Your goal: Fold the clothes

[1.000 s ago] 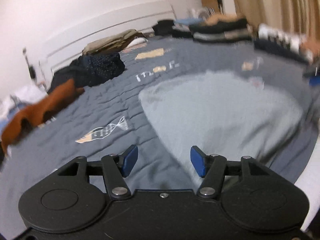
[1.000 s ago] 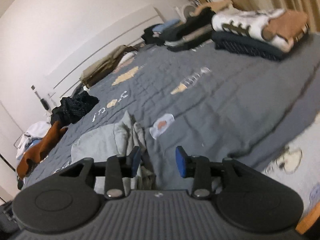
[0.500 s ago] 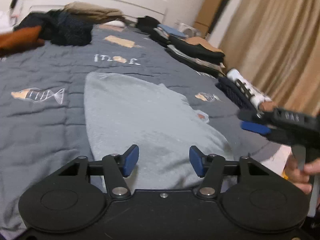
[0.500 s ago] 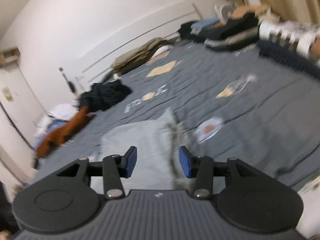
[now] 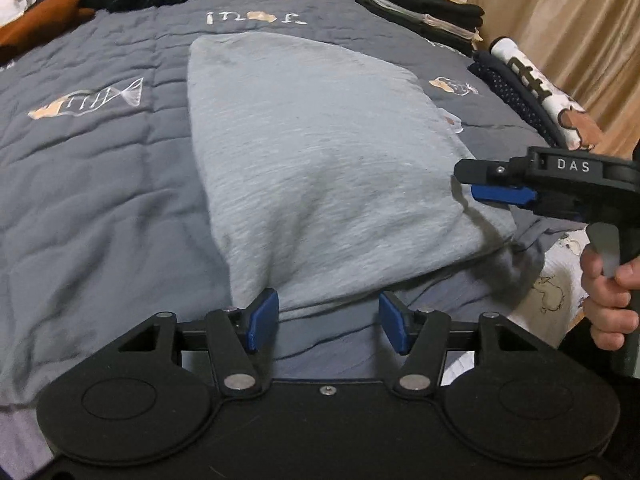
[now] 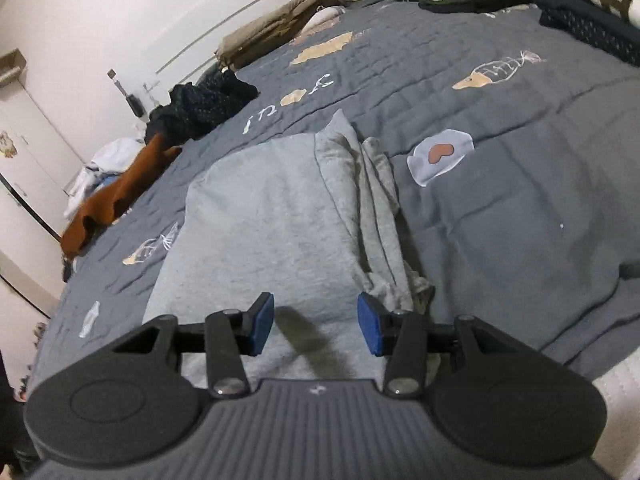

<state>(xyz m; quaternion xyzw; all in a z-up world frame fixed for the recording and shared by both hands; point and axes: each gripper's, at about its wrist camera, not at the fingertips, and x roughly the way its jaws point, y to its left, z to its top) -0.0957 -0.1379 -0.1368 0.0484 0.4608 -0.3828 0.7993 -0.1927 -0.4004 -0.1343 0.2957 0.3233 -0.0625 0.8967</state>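
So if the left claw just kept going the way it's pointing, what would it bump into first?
Most likely the near edge of the light grey garment on the bed. The left claw is open and angled down at that hem; the exact gap is hard to judge.

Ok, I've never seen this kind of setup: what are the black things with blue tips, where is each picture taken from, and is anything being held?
No robot here: a person carries a hand-held two-finger gripper in each hand, each with a camera looking along its blue-padded fingers. One picture is from the left gripper, the other from the right gripper. The left view also shows the right gripper from the side, with the person's hand on its handle. Both are open and hold nothing. They hover by the near edge of a light grey garment, partly folded, on a dark grey bedspread. Stacks of folded clothes lie further back.
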